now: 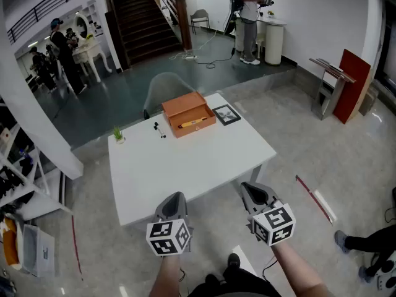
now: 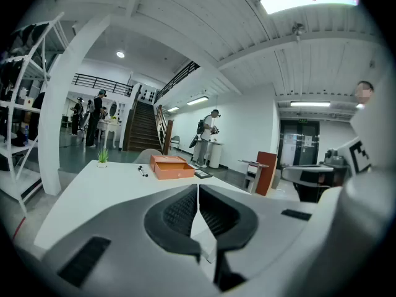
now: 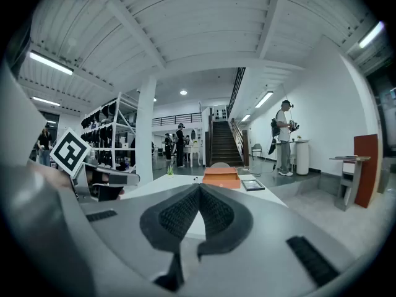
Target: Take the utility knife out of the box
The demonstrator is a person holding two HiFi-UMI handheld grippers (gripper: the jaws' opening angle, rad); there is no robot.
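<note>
at the table [image 1: 154, 166] edge, left claw [image 1: 176, 195] and right claw [image 1: 246, 185] sit shut, apparently empty.

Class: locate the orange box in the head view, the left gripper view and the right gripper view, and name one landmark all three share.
Head view: orange box just above centre, at the white table's far edge.
Left gripper view: left of centre, small, just below mid height.
Right gripper view: slightly right of centre, below mid height.
Shared landmark: the dark staircase beyond the box, in all three.
</note>
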